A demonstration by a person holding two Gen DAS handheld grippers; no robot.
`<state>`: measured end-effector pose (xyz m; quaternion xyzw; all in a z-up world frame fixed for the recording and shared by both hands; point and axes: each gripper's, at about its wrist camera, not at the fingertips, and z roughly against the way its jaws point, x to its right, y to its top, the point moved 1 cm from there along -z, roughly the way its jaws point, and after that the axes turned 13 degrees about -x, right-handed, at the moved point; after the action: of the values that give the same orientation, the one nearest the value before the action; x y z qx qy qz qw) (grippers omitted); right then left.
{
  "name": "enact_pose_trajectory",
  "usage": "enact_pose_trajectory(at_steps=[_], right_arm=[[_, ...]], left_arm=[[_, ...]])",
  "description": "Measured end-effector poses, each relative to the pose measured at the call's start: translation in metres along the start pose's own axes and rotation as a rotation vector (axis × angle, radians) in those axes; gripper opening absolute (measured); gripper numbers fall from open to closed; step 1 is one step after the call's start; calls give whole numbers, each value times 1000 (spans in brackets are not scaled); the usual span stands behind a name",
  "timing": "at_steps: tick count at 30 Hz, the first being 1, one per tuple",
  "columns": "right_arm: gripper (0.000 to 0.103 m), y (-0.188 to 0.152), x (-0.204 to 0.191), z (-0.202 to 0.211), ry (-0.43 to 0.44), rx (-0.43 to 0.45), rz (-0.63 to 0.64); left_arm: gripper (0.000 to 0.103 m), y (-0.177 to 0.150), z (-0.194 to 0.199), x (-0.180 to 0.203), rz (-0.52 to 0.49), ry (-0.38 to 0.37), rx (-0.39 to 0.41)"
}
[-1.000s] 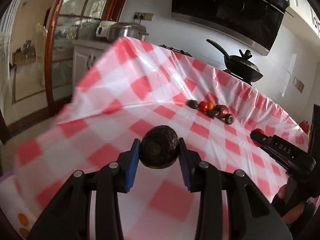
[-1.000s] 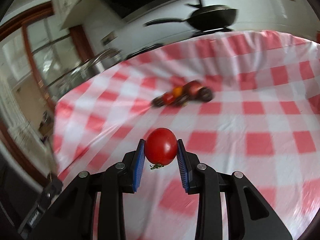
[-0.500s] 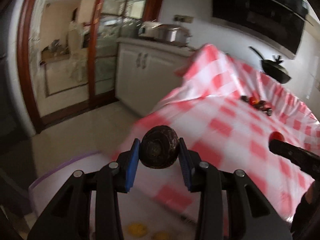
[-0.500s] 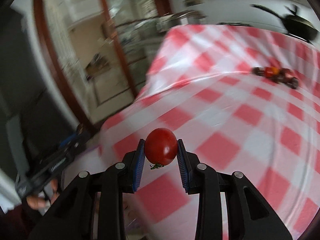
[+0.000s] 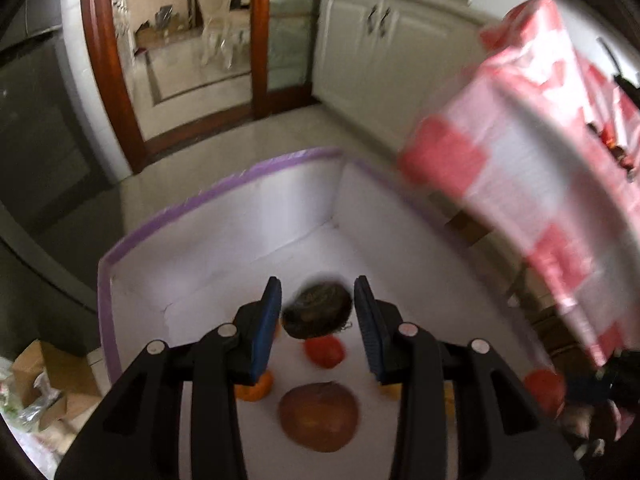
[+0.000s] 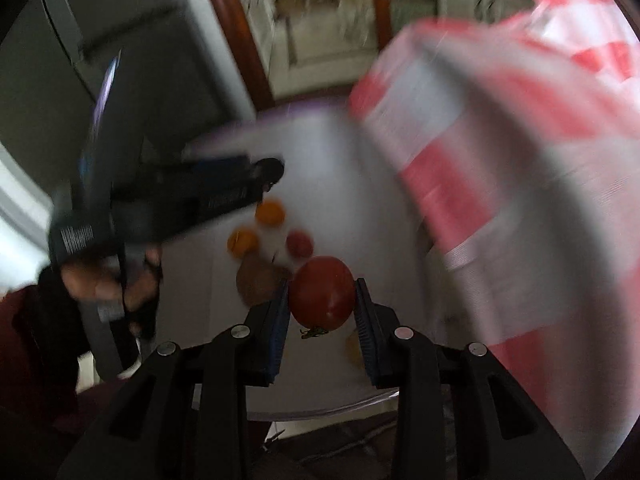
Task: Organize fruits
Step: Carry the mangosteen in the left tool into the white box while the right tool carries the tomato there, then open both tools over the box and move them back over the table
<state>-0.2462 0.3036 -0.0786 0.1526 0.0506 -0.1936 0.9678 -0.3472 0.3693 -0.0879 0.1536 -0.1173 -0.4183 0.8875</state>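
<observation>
The left gripper (image 5: 317,311) is clamped on a dark fruit (image 5: 317,311) above the white box (image 5: 224,248). The right gripper (image 6: 322,300) is clamped on a tomato (image 6: 322,300) over the same box, beside the checked tablecloth (image 6: 520,160). Loose fruits (image 5: 318,416) lie on the box floor.

We see a glossy pale tiled floor (image 5: 240,140) beneath a dark red arched wooden door frame (image 5: 108,80). Right of that frame stand white cabinets with 2 metal handles (image 5: 380,40). Beyond its glass, a bright room holds a pale chair (image 5: 216,28).
</observation>
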Motion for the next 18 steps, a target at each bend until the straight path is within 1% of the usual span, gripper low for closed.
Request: enact_pose_trajectory(at_steps=[2,3,6,8,10,12,13,14,15,16,18], right_arm=[[32,-1,-10,-24,-6,-75,35],[32,-2,-15,-34,-12,-105,56],[32,-3,-28,-57,-31,-162,108],[32,-6,-38,-72,-52,-200,148],[32,-7,-44,-83,-79,-230,189],[33,-7,-51,-89,-93,-245,219],[35,-8,-53,-90,-101,-246,223],[37,-8,-53,-90,-106,-246,223],[43,-9,-52,-89,-105,-241,216],[56,-11,-48,-86,-101,-234,207],[68,-12,-43,-79,-93,-208,179]], left_arm=[[38,1,-13,-5,0,49,-41],[38,1,-18,-8,4,62,-55],[38,3,-35,-20,32,75,-118],[38,2,-44,-25,42,83,-144],[38,2,-49,-30,53,84,-162],[40,4,-45,-31,56,78,-148],[51,5,-44,-31,52,84,-140],[59,6,-44,-30,50,91,-136],[71,8,-42,-26,51,97,-131],[77,8,-40,-25,54,104,-118],[81,8,-38,-25,62,116,-103]])
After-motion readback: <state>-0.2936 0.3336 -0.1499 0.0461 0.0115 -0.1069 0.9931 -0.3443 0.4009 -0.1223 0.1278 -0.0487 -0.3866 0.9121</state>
